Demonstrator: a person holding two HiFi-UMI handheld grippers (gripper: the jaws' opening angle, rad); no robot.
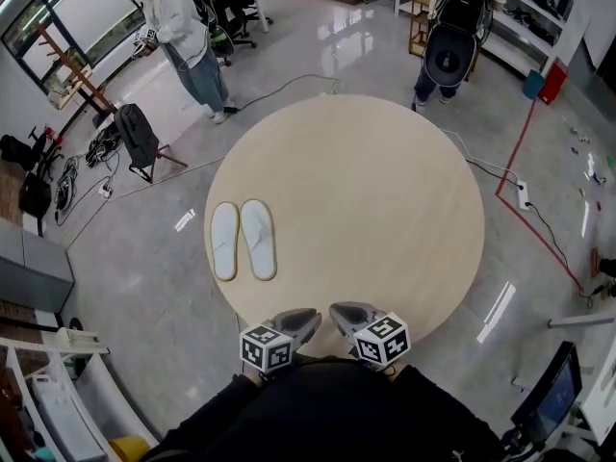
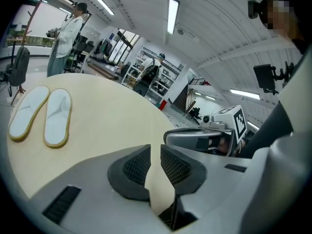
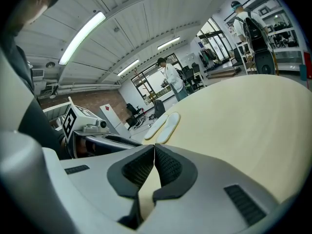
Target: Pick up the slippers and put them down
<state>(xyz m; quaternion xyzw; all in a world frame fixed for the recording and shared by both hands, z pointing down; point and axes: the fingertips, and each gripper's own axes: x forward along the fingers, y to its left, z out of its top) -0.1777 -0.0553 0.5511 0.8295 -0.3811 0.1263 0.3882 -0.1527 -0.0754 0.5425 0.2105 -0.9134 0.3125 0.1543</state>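
Two white slippers lie side by side, soles up or flat, near the left edge of the round table: the left slipper and the right slipper. The left gripper view shows them at its far left, left slipper and right slipper; the right gripper view shows the pair far off. My left gripper and right gripper hover side by side over the table's near edge, well short of the slippers. Both are shut with nothing between the pads; the left shows a thin slit, the right's tips meet.
The round beige table stands on a grey glossy floor. A person stands at the back left, another with a backpack at the back right. Cables, a power strip and red floor tape lie to the right.
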